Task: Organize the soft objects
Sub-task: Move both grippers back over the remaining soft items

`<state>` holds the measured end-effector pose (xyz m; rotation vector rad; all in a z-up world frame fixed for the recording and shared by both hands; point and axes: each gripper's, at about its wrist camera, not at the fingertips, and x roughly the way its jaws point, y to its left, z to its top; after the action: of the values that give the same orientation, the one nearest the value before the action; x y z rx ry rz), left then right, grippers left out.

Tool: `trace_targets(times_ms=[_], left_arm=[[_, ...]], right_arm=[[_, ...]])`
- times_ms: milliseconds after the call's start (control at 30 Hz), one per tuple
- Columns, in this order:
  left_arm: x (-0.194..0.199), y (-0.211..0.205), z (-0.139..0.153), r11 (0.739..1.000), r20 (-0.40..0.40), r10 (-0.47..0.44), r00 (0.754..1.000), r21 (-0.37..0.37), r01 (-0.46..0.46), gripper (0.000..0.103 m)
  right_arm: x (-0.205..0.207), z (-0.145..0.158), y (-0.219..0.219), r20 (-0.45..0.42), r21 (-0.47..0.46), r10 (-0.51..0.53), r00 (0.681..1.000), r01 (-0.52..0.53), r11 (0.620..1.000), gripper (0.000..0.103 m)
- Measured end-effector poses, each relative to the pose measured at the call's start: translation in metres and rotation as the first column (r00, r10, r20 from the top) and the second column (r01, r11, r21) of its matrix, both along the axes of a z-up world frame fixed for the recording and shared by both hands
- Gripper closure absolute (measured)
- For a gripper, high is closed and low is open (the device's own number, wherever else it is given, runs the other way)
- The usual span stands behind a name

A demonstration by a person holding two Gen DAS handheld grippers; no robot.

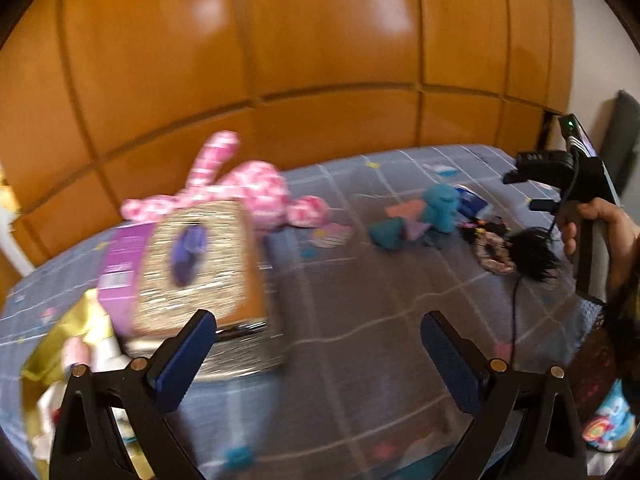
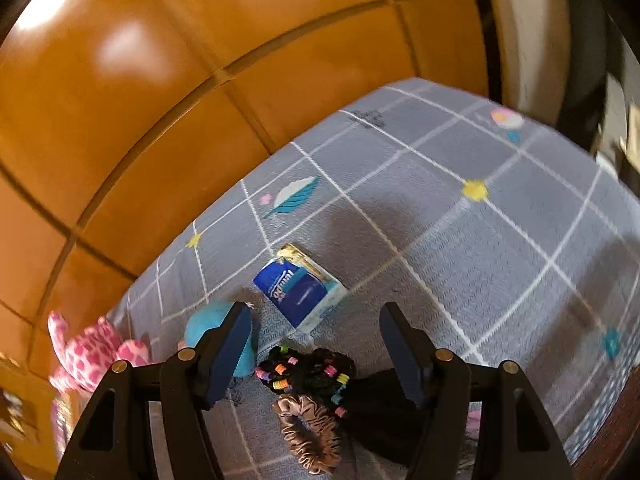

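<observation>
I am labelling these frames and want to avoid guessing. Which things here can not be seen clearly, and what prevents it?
- Glittery box, left wrist view: motion blur, so its print is unreadable.
- Gold item, left wrist view: blurred and cut off by the left edge.
- Teal toy, right wrist view: mostly hidden behind a finger.
- Black hair piece, right wrist view: dark and partly covered by the other finger.

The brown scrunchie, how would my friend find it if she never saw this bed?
Start at the grey checked bedsheet and find the blue tissue packet. Just nearer the camera lies a black bundle with bright bands, and the brown scrunchie lies right against it. It is the only shiny, ruffled brown ring there.
</observation>
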<state>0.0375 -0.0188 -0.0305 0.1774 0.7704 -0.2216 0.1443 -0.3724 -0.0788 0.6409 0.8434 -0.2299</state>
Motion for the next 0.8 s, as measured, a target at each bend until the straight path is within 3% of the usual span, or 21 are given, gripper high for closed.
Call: trace_targets(times_ms=[167, 600, 800], left_arm=[[0.034, -0.042, -0.015, 0.997, -0.035, -0.078, 0.996, 0.007, 0.078, 0.001], [0.134, -0.137, -0.061, 0.959, -0.073, -0.247, 0.966, 0.125, 0.255, 0.001], [0.172, -0.163, -0.083, 0.937, -0.093, -0.303, 0.948, 0.149, 0.315, 0.01]], right_arm=[[-0.001, -0.006, -0.007, -0.011, 0.061, -0.019, 1.0, 0.02, 0.998, 0.035], [-0.005, -0.01, -0.015, 0.02, 0.164, -0.038, 0.999, 0.034, 0.986, 0.035], [-0.003, -0.013, -0.018, 0.014, 0.212, -0.033, 0.999, 0.029, 0.977, 0.035]])
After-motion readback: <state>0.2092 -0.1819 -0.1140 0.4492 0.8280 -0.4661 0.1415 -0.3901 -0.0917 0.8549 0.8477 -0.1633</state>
